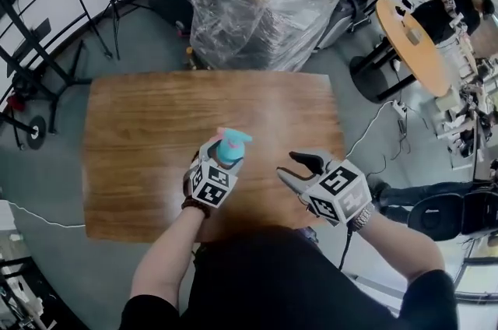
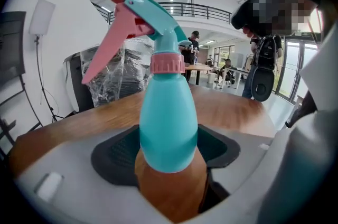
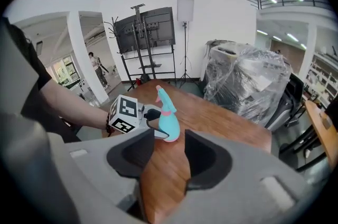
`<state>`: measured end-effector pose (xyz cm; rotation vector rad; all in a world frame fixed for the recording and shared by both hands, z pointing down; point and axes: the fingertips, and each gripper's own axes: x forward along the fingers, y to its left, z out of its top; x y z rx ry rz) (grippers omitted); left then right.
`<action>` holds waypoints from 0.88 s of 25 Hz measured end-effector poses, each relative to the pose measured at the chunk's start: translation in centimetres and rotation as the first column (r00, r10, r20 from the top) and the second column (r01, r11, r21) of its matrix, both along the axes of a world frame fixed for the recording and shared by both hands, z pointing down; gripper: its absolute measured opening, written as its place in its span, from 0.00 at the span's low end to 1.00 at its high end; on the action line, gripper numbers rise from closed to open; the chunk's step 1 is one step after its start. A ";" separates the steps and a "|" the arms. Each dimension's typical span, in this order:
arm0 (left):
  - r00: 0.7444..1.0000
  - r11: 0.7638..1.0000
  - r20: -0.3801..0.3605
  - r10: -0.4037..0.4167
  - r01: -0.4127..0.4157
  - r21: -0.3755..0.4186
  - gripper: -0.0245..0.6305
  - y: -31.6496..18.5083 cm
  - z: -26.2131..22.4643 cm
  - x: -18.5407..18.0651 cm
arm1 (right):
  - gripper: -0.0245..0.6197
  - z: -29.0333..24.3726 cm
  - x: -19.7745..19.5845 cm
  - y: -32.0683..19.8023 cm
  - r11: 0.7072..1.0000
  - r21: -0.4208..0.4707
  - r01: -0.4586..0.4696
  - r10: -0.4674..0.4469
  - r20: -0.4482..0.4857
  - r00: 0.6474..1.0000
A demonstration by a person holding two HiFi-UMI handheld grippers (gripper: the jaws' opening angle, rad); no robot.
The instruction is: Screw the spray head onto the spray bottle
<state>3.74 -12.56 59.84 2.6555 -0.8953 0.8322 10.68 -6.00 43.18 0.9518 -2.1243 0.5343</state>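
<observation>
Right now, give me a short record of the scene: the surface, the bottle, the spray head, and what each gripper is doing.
surface: wooden table
bottle: teal spray bottle, leaning slightly, gripped low on its body
head: teal spray head with a pink trigger and collar, seated on the neck; tightness cannot be told
left: left gripper, jaws closed on the spray bottle
right: right gripper, jaws apart, nothing between them, clear of the bottle
task state: head looks already mounted
</observation>
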 end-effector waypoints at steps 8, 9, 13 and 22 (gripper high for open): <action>0.998 0.998 -0.003 -0.062 0.062 0.008 0.59 -1.3 2.0 -0.5 | 0.24 1.3 -0.7 0.8 0.998 0.047 -0.041 0.040 0.023 0.999; 0.998 0.998 -0.002 -0.062 0.062 0.009 0.59 -1.4 2.1 -0.5 | 0.23 1.4 -0.6 0.8 0.998 0.051 -0.046 0.045 0.024 0.999; 0.999 0.999 0.009 -0.050 0.050 0.016 0.59 -1.2 2.2 -0.3 | 0.19 1.7 -0.5 0.9 0.995 0.073 -0.062 0.060 0.031 0.998; 0.998 0.999 0.043 -0.039 0.039 0.003 0.61 -0.1 1.6 -0.8 | 0.07 2.2 -1.7 0.7 0.988 0.150 -0.034 0.029 0.039 0.999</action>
